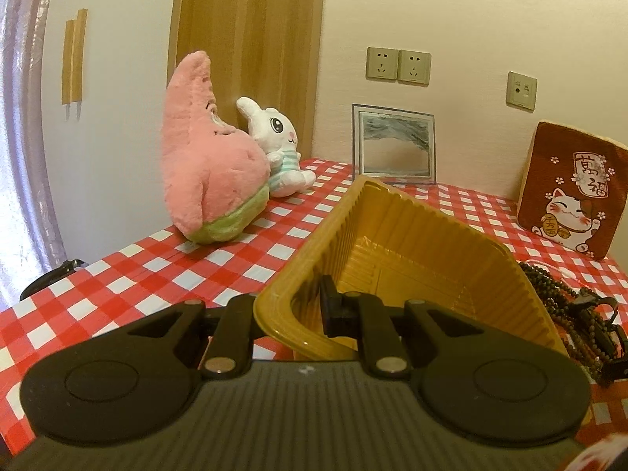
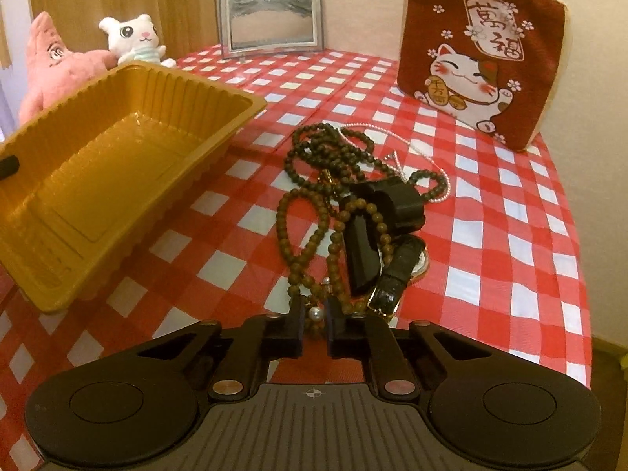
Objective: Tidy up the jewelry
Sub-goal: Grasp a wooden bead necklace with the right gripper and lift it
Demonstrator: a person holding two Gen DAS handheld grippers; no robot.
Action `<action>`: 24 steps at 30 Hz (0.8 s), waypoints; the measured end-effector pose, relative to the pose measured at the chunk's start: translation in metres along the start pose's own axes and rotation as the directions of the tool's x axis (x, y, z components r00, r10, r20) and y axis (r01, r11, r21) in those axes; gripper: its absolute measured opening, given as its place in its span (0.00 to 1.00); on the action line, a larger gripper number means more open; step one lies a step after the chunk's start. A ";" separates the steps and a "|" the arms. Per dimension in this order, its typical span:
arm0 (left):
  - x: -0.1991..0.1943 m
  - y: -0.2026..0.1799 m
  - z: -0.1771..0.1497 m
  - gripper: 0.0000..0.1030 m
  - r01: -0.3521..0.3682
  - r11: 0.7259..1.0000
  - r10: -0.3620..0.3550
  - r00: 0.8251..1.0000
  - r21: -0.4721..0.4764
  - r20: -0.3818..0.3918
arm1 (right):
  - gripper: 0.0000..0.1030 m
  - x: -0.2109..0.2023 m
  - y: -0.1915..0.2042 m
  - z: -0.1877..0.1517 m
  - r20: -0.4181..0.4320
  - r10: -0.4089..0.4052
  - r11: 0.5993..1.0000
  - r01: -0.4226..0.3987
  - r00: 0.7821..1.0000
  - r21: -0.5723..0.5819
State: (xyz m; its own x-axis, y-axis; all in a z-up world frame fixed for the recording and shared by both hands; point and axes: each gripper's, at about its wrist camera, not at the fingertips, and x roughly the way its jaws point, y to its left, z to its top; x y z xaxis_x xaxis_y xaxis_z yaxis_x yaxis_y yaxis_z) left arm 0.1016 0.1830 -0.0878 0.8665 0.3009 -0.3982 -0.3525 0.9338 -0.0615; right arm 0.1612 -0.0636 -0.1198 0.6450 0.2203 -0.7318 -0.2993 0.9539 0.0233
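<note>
A gold plastic tray (image 1: 396, 235) sits on the red checked tablecloth; it also shows in the right wrist view (image 2: 117, 165) and holds nothing. My left gripper (image 1: 310, 310) is shut on the tray's near wall, one finger inside and one outside. A pile of jewelry lies right of the tray: brown bead strands (image 2: 298, 227), dark bead strands (image 2: 333, 149), a thin silver chain (image 2: 396, 157), a black watch (image 2: 388, 212). My right gripper (image 2: 315, 320) has its jaws nearly closed around the near end of the brown beads with a pearl bead between them.
A pink star plush (image 1: 208, 165) and a white rabbit plush (image 1: 278, 145) stand at the back left. A picture frame (image 1: 394, 145) leans on the wall. A red lucky-cat cushion (image 2: 479, 51) stands at the back right. The table's right edge (image 2: 581, 274) is close to the jewelry.
</note>
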 end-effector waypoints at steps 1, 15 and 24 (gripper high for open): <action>0.000 0.000 0.000 0.14 -0.002 1.000 0.002 1.000 -0.001 -0.002 | 0.10 0.001 -0.002 0.001 0.002 0.006 1.000 -0.006 1.000 0.004; -0.003 -0.003 -0.001 0.14 -0.013 1.000 0.013 1.000 0.011 -0.002 | 0.00 -0.004 -0.003 -0.001 0.006 0.061 0.998 -0.060 0.998 -0.036; -0.004 -0.003 -0.001 0.14 -0.012 1.000 0.013 1.000 0.012 -0.001 | 0.12 -0.004 -0.009 0.008 0.009 0.087 0.995 -0.087 0.996 0.052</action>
State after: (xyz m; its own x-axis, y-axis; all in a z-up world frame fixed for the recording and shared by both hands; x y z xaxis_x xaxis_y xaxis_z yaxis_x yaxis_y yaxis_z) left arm 0.0992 0.1786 -0.0868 0.8619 0.3125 -0.3995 -0.3590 0.9322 -0.0455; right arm 0.1665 -0.0713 -0.1117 0.6232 0.3042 -0.7205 -0.3173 0.9404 0.1226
